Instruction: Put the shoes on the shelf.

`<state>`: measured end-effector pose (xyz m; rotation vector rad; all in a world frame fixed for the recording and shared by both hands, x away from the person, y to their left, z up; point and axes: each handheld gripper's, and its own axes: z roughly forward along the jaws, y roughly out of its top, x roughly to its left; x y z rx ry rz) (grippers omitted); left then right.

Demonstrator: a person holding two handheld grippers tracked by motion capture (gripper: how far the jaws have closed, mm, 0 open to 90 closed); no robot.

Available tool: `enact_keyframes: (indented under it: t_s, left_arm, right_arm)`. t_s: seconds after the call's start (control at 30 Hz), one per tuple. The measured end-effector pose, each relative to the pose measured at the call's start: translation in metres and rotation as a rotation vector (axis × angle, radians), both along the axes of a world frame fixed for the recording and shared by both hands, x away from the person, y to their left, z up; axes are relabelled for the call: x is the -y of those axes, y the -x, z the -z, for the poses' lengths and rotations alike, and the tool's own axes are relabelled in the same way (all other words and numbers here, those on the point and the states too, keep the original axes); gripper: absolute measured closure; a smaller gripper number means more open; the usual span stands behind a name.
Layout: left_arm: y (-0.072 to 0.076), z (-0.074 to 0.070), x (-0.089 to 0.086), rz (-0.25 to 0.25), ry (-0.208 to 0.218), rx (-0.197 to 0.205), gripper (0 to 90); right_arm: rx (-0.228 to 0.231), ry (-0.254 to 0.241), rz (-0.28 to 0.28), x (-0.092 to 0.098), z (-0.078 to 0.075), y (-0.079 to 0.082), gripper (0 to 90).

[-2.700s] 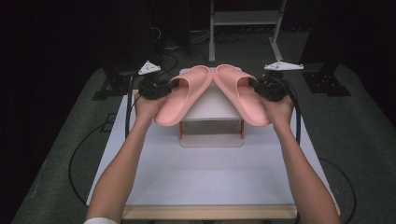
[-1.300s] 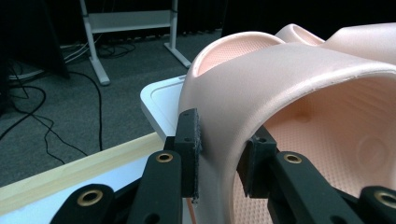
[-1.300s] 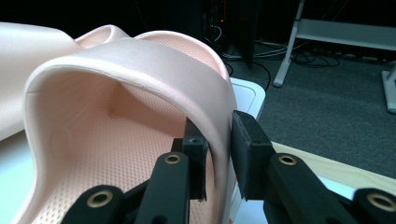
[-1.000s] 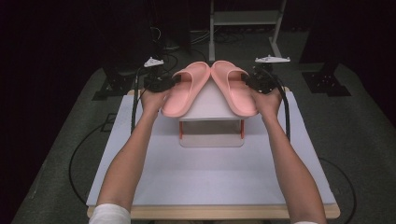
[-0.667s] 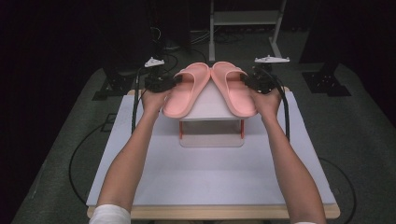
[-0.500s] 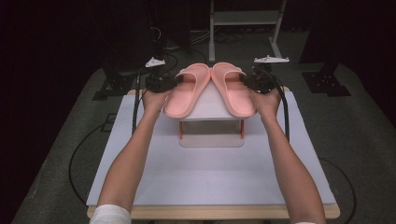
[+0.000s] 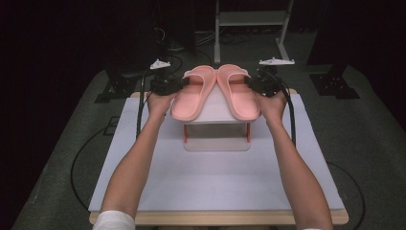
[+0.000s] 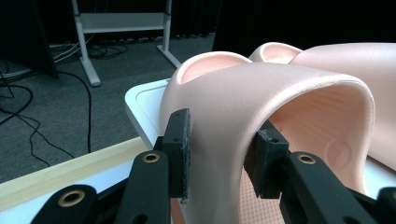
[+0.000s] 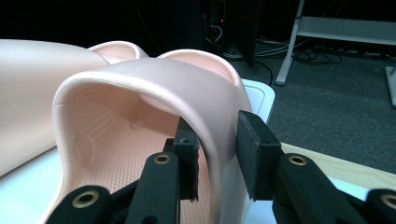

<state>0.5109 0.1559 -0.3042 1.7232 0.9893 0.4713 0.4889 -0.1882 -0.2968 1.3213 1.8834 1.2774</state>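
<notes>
Two pink slide sandals sit side by side on a small white stand (image 7: pixel 216 111) with orange legs, at the far middle of a white-topped table (image 7: pixel 191 182) with a pale wooden edge. The left gripper (image 8: pixel 219 161) has the outer strap wall of the left slide sandal (image 7: pixel 191 93) between its black pads; the jaws have just been easing apart, and a sliver of gap shows at one pad, so the grip looks loosened. The right gripper (image 9: pixel 217 161) straddles the strap wall of the right slide sandal (image 7: pixel 238 91) likewise, its jaws also just opening, pads barely clear. Beyond the fingers lies dark grey carpet (image 7: pixel 364 139); black cables (image 8: pixel 28 121) trail across it; a white metal frame (image 7: pixel 251 19) stands against a black, unlit room.
</notes>
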Motion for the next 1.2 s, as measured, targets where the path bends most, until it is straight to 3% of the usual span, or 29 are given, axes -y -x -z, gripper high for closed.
enact_keyframes:
  t_s: [0.3, 1.2]
  left_arm:
    - [-0.0003, 0.0006, 0.0008, 0.009, 0.016, -0.008, 62.7]
    - [0.0, 0.0021, 0.0081, 0.018, 0.007, -0.002, 62.6]
  right_arm:
    - [0.0, -0.012, -0.003, -0.0034, 0.0002, 0.0004, 67.4]
    - [-0.007, -0.025, -0.016, -0.0099, 0.0021, -0.0008, 66.4]
